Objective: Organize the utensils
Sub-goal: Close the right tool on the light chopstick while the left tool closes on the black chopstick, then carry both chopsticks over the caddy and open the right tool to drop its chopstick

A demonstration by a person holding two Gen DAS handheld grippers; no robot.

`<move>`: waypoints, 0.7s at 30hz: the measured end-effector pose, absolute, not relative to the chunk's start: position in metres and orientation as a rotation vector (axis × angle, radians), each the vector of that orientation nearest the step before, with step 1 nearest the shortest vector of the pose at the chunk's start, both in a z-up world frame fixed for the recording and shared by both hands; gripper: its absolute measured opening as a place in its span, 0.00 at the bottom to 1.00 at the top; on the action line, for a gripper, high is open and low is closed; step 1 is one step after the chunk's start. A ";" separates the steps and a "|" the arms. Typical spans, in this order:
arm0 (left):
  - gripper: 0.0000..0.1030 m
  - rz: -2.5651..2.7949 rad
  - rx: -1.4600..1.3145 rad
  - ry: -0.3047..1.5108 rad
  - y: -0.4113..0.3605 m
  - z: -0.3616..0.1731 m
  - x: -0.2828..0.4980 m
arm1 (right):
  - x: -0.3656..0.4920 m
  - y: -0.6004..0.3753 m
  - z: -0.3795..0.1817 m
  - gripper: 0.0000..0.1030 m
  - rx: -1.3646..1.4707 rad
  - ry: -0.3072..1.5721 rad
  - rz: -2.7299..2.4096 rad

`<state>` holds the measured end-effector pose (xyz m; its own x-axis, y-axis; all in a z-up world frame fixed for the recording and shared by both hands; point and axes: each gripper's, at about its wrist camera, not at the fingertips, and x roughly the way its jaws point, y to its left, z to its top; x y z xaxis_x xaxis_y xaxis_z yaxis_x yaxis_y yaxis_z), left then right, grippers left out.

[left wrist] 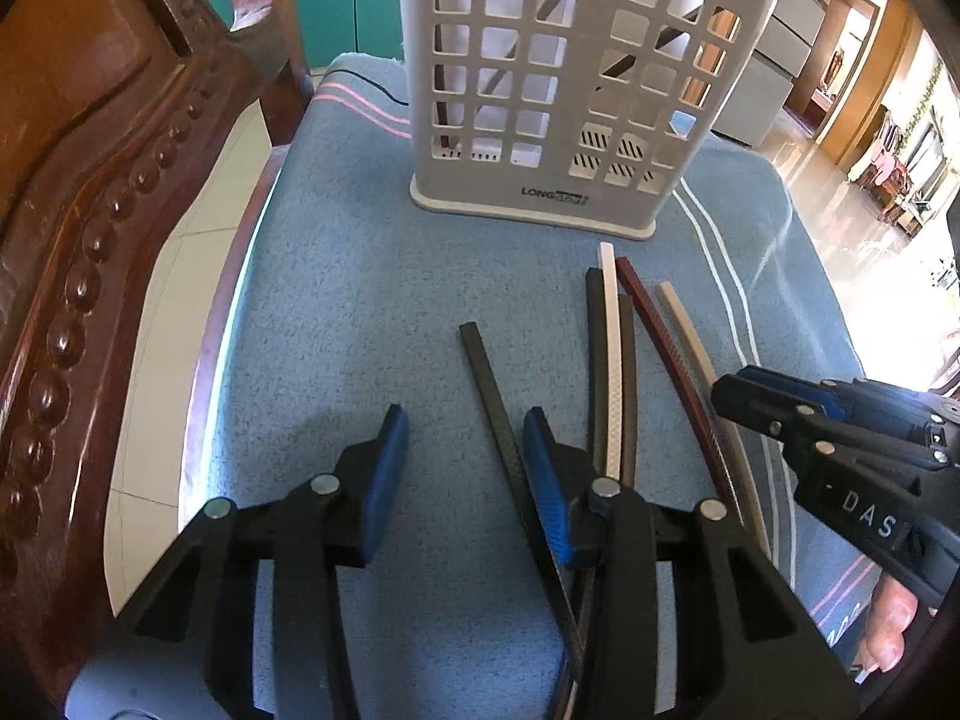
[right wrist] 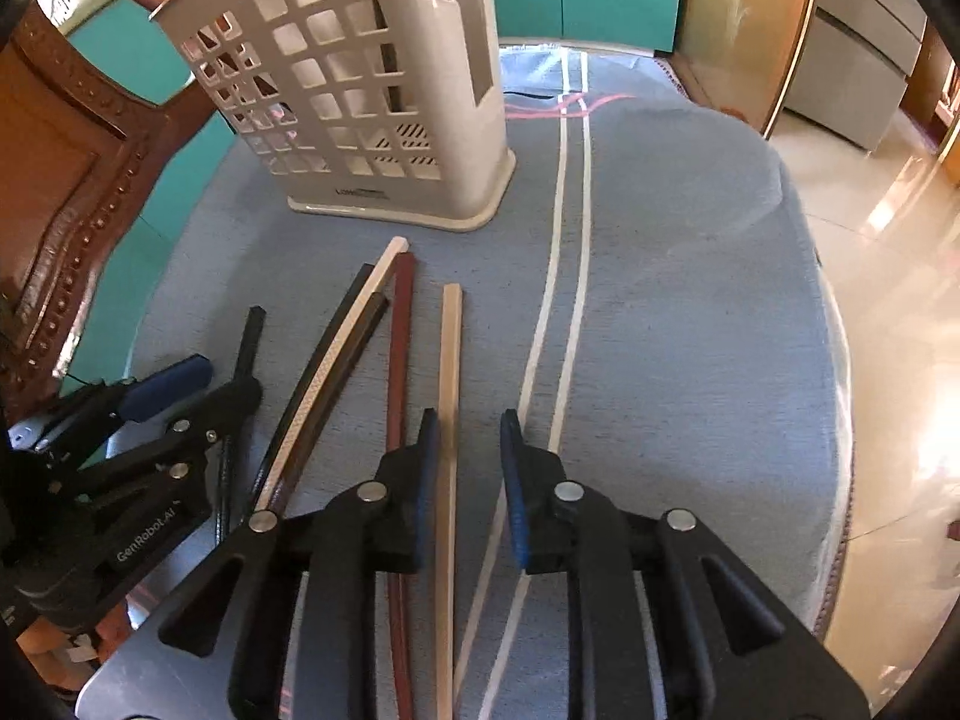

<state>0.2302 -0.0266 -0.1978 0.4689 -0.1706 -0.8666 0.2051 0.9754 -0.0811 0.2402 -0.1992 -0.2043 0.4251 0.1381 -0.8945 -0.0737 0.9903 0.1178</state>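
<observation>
One grey slotted utensil holder (left wrist: 540,90) is standing upright on the blue towel (left wrist: 360,300). Six chopsticks are lying loose in front of it: one black chopstick (left wrist: 486,378) lying apart to the left, then two dark chopsticks (left wrist: 595,360) with one white chopstick (left wrist: 612,360) lying over them, one red-brown chopstick (left wrist: 660,336) and one beige chopstick (right wrist: 449,396). Left gripper (left wrist: 465,450) is hovering with fingers spread, holding nothing. Right gripper (right wrist: 467,450) is hovering with fingers spread, the beige chopstick lying between them.
</observation>
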 end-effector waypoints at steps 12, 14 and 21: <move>0.10 -0.166 0.029 1.111 -0.031 -0.196 0.252 | 0.251 -0.180 -0.203 0.06 0.017 1.072 0.149; 0.07 -0.189 -0.030 1.123 -0.025 -0.193 0.255 | 0.242 -0.191 -0.187 0.06 0.044 1.018 0.135; 0.07 -0.246 -0.112 1.006 -0.005 -0.137 0.236 | 0.198 -0.220 -0.098 0.06 0.081 0.820 0.190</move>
